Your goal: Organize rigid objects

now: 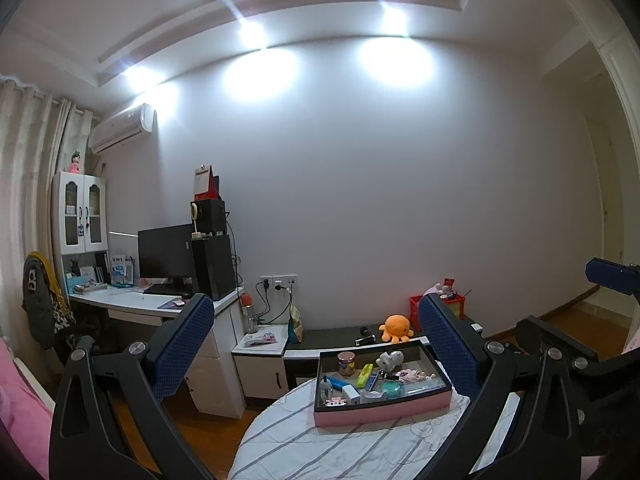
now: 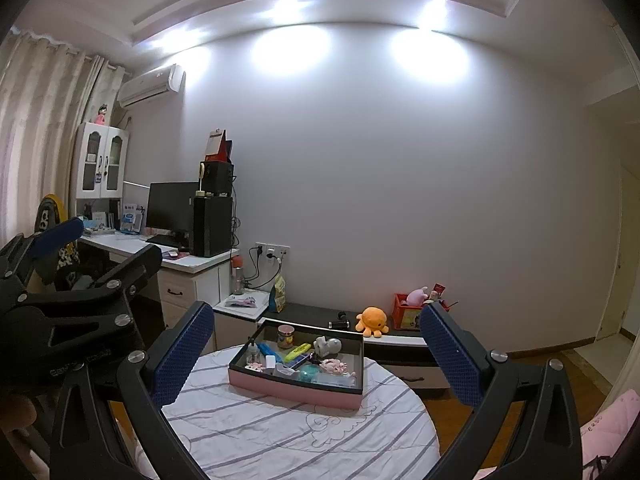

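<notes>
Right claw [image 2: 316, 344] gapes wide above the round table [image 2: 280, 432]; pink tray [image 2: 292, 390] holds small clutter.

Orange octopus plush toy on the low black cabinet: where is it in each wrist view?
Left wrist: the orange octopus plush toy sits right of centre, just above the far edge of the pink open box.
Right wrist: it sits right of centre, beyond the box's far right corner.
Shared landmark: the red box right of the toy.
</notes>
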`<state>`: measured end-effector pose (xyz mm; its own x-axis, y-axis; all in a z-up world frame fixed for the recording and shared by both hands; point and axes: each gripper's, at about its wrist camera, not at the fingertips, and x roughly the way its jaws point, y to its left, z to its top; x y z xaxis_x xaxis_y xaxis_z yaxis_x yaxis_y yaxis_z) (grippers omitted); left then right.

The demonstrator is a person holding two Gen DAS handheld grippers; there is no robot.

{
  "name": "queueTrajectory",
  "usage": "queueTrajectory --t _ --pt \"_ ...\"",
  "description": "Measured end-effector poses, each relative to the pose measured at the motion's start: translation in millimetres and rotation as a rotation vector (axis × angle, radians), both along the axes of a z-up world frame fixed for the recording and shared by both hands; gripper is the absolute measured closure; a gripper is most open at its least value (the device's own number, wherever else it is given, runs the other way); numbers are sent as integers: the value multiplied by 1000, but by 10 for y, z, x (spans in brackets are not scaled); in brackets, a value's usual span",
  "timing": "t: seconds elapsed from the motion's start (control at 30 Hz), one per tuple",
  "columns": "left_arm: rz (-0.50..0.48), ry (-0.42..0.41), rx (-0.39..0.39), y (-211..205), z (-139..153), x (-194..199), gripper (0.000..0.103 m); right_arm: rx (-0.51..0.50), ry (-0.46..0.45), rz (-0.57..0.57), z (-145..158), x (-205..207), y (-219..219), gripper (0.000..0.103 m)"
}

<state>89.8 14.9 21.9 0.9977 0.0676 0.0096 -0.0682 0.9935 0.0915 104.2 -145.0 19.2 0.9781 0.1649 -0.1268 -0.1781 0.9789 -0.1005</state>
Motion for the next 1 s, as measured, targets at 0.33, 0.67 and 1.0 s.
queueTrajectory --t 0.33,0.67,1.0 --pt "-16 -17 11 20 -28 -9 0 4 11 8 -21 49 -20 0" --pt "-6 -10 22 28 -51 23 0 -3 18 4 -45 69 -15 0" --pt "-6 -3 23 62 -64 15 0 -11 23 2 -73 81 -2 0"
